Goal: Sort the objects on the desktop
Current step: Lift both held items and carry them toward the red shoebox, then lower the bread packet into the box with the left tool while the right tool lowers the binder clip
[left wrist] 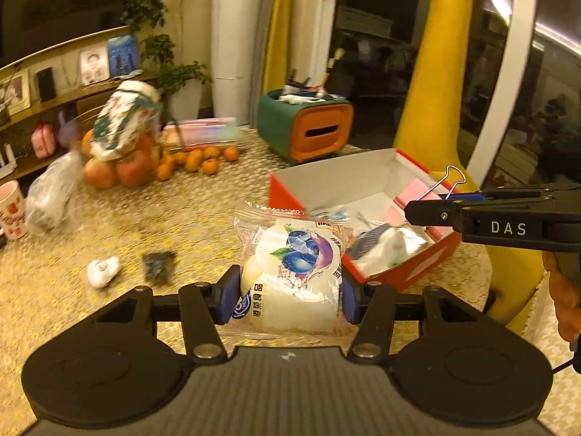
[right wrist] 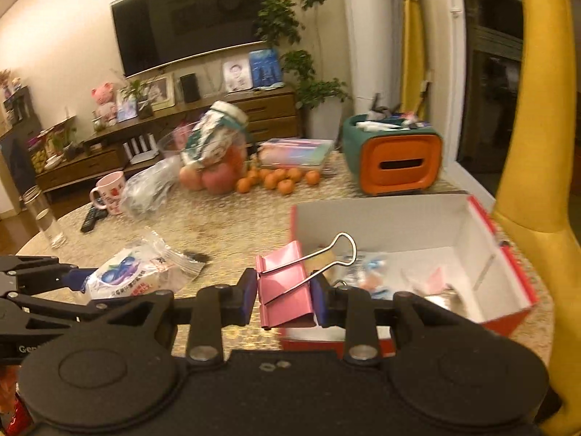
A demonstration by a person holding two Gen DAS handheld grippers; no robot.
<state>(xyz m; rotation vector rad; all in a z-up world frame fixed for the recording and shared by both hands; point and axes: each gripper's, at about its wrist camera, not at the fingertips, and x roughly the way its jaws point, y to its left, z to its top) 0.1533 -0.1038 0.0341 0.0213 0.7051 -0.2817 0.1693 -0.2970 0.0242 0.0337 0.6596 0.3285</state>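
Observation:
My left gripper (left wrist: 290, 296) is shut on a clear snack packet (left wrist: 292, 272) printed with blueberries, held above the gold tablecloth. My right gripper (right wrist: 284, 296) is shut on a large pink binder clip (right wrist: 285, 287) with silver wire handles, at the near left corner of the red cardboard box (right wrist: 515, 272). In the left wrist view the right gripper (left wrist: 421, 210) reaches in from the right over the box (left wrist: 432, 254), the pink clip (left wrist: 417, 196) in its tip. In the right wrist view the left gripper (right wrist: 78, 278) shows at the left with the packet (right wrist: 134, 276).
The box holds several small items. On the cloth lie a white earbud case (left wrist: 103, 270) and a small dark object (left wrist: 158, 263). Farther back are a green-orange organizer (right wrist: 394, 156), tangerines (right wrist: 279, 180), apples, a jar, a plastic bag, a pink mug (right wrist: 109, 192), a remote and a glass.

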